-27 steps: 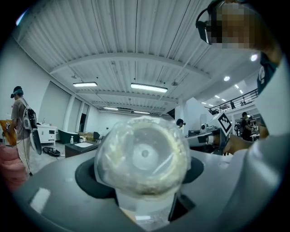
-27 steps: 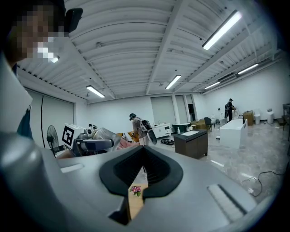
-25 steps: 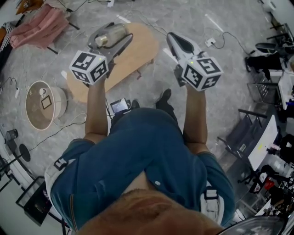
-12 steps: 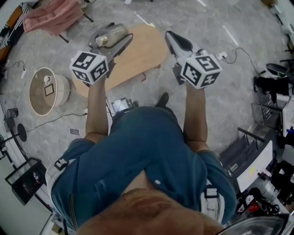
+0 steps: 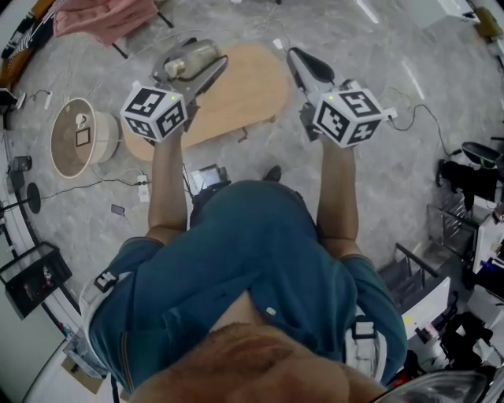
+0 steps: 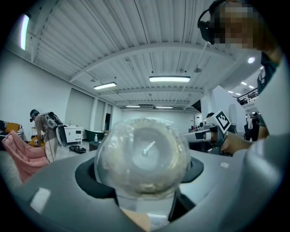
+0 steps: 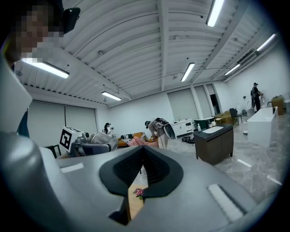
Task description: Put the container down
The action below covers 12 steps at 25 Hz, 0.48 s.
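Container [image 6: 142,156]: clear, rounded, cloudy | left gripper [image 5: 191,59] jaws pinching it | right gripper [image 7: 141,152] jaws pressed together

**Table ahead, claws over its far corners**

The table [image 5: 248,98] stands on the floor [image 5: 386,165] at 12 o'clock from the person [image 5: 252,268]. The left claw [image 5: 197,57] hangs over the table's 10 o'clock end with the container [image 5: 187,63] between its jaws. The right claw [image 5: 302,61] hangs at the table's 2 o'clock edge, well apart. A round stand [image 5: 77,135] sits at the table's 9 o'clock. A cloth [image 5: 94,16] lies at 11 o'clock.
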{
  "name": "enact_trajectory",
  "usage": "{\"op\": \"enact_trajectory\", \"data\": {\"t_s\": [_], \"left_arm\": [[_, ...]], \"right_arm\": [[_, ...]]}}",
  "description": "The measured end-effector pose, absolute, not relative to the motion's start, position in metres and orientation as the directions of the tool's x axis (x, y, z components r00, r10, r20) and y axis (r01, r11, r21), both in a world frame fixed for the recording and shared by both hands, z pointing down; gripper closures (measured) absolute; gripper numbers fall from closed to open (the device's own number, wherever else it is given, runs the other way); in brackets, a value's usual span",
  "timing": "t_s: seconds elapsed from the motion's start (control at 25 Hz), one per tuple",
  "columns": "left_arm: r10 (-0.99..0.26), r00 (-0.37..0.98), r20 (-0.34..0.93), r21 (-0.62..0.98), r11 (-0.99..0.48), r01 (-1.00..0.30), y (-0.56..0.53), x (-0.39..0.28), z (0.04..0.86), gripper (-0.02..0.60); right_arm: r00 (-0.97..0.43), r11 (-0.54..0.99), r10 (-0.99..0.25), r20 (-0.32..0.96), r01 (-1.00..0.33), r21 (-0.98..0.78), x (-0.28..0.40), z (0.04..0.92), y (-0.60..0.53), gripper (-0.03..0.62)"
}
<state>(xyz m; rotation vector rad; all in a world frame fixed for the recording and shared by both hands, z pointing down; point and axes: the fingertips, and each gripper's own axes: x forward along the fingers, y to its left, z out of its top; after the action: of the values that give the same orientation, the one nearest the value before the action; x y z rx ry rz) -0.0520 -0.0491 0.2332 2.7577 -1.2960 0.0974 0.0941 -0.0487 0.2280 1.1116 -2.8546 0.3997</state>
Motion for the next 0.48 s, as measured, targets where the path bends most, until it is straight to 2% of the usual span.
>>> {"op": "enact_trajectory", "data": {"t_s": [0.48], "left_arm": [[-0.830,0.546,0.115,0.073,-0.541,-0.838,-0.064,-0.031,0.245,0.252]], "right_arm": [[-0.809,0.770,-0.568,0.151,-0.587,-0.250,0.114,0.241,-0.082,0.585]]}}
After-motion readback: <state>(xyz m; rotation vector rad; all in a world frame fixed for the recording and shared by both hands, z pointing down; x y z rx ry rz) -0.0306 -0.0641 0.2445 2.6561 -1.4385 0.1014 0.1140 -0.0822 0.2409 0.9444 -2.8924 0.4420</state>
